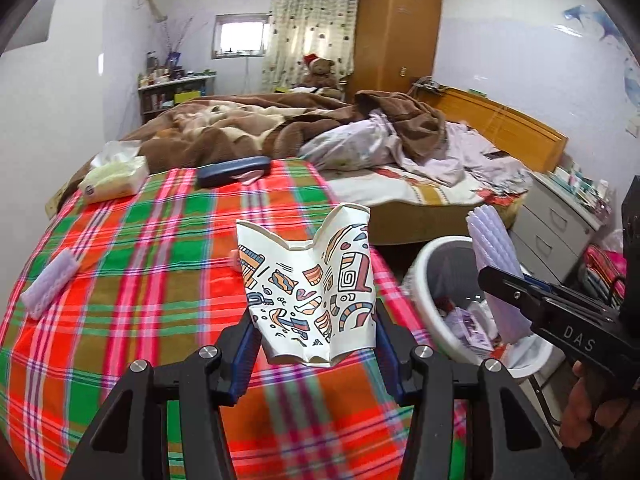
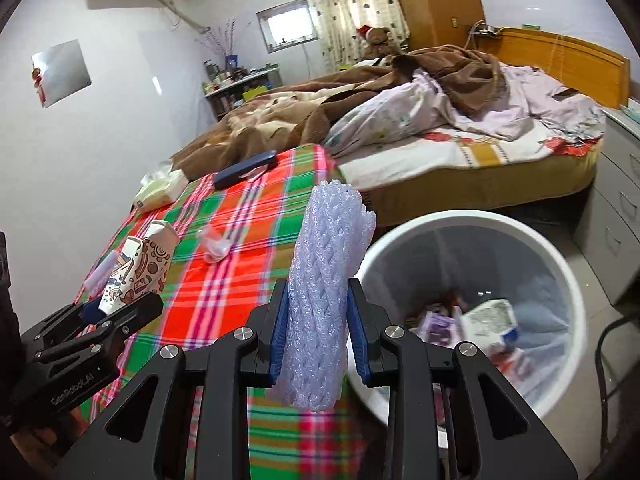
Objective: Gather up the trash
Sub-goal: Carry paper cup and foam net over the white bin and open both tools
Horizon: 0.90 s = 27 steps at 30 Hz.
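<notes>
My left gripper (image 1: 314, 344) is shut on a crushed paper cup (image 1: 310, 288) with coloured doodles, held above the plaid cloth (image 1: 140, 280). The right gripper (image 2: 318, 332) is shut on a pale purple foam net sleeve (image 2: 324, 292), upright between its blue pads. A white trash bin (image 2: 560, 264) lined with a bag stands just right of the plaid surface, with wrappers inside. In the left wrist view the right gripper (image 1: 516, 304) holds the foam sleeve (image 1: 494, 256) over the bin (image 1: 424, 272). In the right wrist view the left gripper (image 2: 100, 312) and the cup (image 2: 138, 268) appear at left.
On the plaid cloth lie another foam sleeve (image 1: 50, 284), a tissue pack (image 1: 114, 176), a dark blue case (image 1: 232, 170) and a clear plastic piece (image 2: 216, 246). Behind is an unmade bed (image 1: 400, 152). White drawers (image 1: 560, 224) stand right of the bin.
</notes>
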Motion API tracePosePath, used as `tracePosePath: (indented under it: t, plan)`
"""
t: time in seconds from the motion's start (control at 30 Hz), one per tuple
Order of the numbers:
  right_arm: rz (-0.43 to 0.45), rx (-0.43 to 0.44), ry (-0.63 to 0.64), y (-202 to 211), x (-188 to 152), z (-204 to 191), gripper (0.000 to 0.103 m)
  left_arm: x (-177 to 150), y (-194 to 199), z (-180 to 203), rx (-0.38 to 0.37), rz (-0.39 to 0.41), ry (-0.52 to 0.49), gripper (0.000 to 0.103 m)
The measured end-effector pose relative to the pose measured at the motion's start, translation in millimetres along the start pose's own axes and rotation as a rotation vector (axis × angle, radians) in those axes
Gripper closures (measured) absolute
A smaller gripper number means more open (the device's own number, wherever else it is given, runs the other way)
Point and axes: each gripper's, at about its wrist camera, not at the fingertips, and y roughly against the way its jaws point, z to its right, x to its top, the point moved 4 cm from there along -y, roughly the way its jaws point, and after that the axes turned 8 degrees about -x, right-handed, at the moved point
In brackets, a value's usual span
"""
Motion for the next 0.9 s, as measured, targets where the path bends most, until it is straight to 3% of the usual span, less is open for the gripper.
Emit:
tracePosePath:
  t: [0.5,0.9]
  plan:
    - [0.007,-0.098,-0.065,6,2,66,0.074,4,-32,87,-0.112,-0.037,-0.129,0.051]
    - [-0.073,-0.166,-0.078,-11,-8,102,0.074,-2,-79,135,-0.168,-0.115,-0.183,0.05]
